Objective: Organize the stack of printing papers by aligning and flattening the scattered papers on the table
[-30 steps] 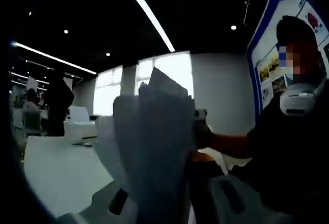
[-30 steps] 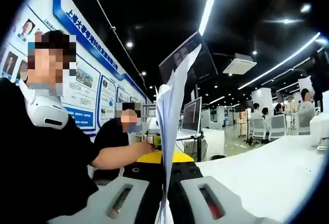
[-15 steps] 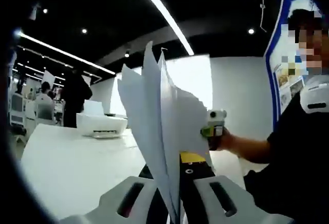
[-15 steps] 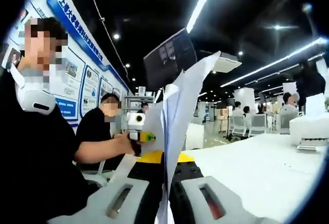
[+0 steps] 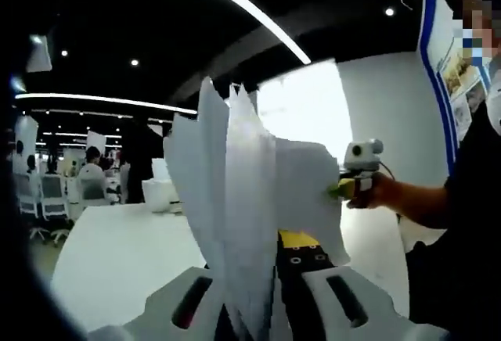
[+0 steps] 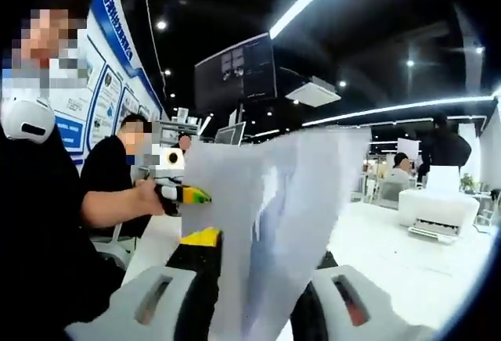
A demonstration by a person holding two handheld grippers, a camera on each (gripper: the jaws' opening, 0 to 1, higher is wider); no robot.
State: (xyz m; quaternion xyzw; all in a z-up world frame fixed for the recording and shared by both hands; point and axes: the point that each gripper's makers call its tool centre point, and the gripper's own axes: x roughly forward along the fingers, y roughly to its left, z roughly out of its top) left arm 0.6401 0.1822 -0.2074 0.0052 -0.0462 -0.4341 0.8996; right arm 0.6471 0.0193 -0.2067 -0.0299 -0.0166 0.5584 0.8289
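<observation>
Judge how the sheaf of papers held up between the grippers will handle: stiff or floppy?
Likely floppy: the papers fan apart at their top edges above the left gripper. Probably light and apt to slip askew, since the sheets lean unevenly over the right gripper.

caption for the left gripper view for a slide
Left gripper clamps an uneven, fanned stack of papers upright above the white table, with the right gripper at the stack's far edge.
</observation>
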